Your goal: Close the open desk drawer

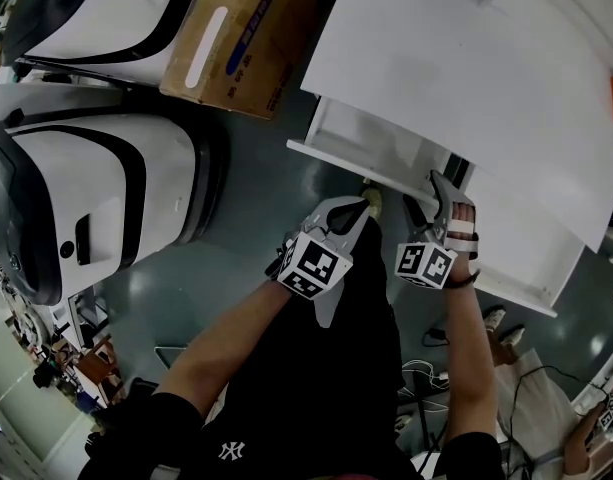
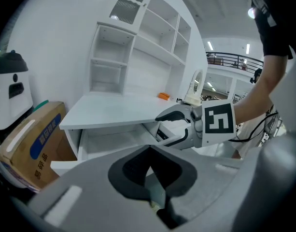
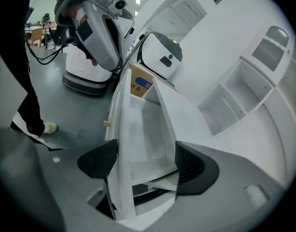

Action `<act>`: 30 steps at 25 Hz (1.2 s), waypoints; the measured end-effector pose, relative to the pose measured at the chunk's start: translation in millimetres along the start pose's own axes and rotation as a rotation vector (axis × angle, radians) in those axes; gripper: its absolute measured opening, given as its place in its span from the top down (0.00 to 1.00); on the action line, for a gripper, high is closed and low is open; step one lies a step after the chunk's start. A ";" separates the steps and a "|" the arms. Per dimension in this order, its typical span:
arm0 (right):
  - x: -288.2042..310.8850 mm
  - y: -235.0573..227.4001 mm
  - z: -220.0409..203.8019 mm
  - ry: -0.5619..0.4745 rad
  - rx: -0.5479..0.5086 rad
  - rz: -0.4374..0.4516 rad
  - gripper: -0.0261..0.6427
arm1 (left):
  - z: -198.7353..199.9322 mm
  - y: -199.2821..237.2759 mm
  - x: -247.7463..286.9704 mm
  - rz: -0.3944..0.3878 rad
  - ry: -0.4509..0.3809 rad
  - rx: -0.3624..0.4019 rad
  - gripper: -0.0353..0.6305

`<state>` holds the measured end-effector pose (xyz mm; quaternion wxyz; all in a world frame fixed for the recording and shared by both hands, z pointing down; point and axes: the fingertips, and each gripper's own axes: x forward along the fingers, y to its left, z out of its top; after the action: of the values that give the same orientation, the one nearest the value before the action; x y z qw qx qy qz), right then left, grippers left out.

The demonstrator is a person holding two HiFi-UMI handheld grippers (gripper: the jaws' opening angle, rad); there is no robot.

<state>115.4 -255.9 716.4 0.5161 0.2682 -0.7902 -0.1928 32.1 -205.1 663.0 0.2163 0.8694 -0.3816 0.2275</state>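
The white desk (image 1: 466, 78) has its drawer (image 1: 371, 133) pulled open, and nothing shows inside. A small beige knob (image 1: 373, 203) sticks out of the drawer front. My right gripper (image 1: 436, 193) is open and straddles the right end of the front panel (image 3: 116, 144): one pad (image 3: 99, 159) lies against the outer face, the other (image 3: 189, 163) is inside the drawer (image 3: 145, 124). My left gripper (image 1: 358, 213) hovers by the knob with its jaws shut (image 2: 148, 170). In the left gripper view the right gripper (image 2: 160, 127) shows at the drawer (image 2: 109, 139).
A cardboard box (image 1: 241, 38) leans beside the desk's left side. Two large white machines (image 1: 86, 198) stand to the left on the grey floor. Cables (image 1: 526, 388) and a shoe (image 3: 46, 128) lie on the floor. A small orange item (image 2: 163, 96) sits on the desktop below the shelves (image 2: 138, 57).
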 end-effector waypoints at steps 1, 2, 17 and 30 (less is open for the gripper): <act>2.7 -3.7 -0.5 0.000 -0.002 -0.006 0.35 | 0.6 2.8 2.0 0.001 -0.001 -0.002 0.94; 5.5 -7.2 -0.9 0.002 -0.003 -0.011 0.34 | 1.1 5.4 3.8 0.003 -0.002 -0.005 0.94; 35.9 -44.5 -5.6 0.024 -0.006 -0.079 0.28 | 7.6 29.3 25.1 0.010 -0.021 -0.025 0.95; 53.3 -69.3 -11.3 0.057 0.000 -0.170 0.30 | 14.0 40.6 43.0 0.004 -0.048 -0.023 0.95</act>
<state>124.1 -343.6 718.5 0.5202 0.3397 -0.7497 -0.2282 30.4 -262.0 684.1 0.2164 0.8713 -0.3910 0.2026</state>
